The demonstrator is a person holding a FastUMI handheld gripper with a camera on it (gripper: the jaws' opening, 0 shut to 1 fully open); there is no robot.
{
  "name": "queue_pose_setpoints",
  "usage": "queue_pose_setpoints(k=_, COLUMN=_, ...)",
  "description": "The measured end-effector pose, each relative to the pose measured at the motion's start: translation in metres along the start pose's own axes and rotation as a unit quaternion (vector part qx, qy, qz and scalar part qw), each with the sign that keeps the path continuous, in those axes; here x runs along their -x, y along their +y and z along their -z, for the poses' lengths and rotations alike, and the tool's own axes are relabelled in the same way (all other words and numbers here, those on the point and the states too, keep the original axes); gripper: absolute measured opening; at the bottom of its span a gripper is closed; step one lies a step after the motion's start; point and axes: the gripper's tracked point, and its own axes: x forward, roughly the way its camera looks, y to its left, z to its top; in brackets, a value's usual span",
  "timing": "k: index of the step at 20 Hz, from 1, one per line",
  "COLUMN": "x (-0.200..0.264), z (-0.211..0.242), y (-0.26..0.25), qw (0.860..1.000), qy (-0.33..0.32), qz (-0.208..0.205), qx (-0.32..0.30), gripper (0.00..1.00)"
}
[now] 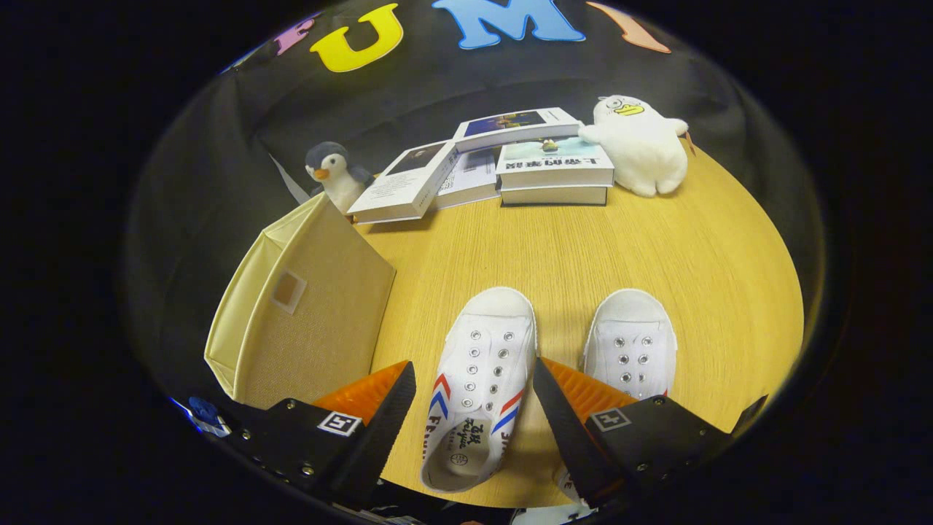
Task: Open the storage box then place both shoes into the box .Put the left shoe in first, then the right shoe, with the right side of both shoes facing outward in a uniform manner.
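Fingers of our gripper (474, 408) stand spread around the left shoe (477, 386), touching nothing, its long axis running straight ahead, toe away from us, right shoe (630, 346) just beside, storage box (306, 313) leftward.

Tool (474, 408) fingers spread wide apart, pointing forward and down, nothing pressed between them.

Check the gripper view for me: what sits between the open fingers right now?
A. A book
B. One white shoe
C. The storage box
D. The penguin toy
B. The gripper is open, and one white shoe lies between its fingers, untouched; the storage box stands off to the side, and the other shoe lies beyond the far finger.
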Motion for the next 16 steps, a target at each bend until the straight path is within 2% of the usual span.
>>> queue_pose_setpoints(k=10, x=-0.019, z=0.028, y=-0.021, qw=0.997, qy=0.047, qz=0.006, qx=-0.057, gripper=0.97)
queue_pose_setpoints(k=12, x=-0.022, z=0.028, y=-0.022, qw=0.997, qy=0.047, qz=0.004, qx=-0.066, gripper=0.93)
queue_pose_setpoints(k=15, x=-0.025, z=0.038, y=-0.026, qw=0.995, qy=0.063, qz=0.003, qx=-0.074, gripper=0.7)
queue_pose_setpoints(k=16, x=-0.027, z=0.038, y=-0.027, qw=0.995, qy=0.061, qz=0.002, qx=-0.083, gripper=0.67)
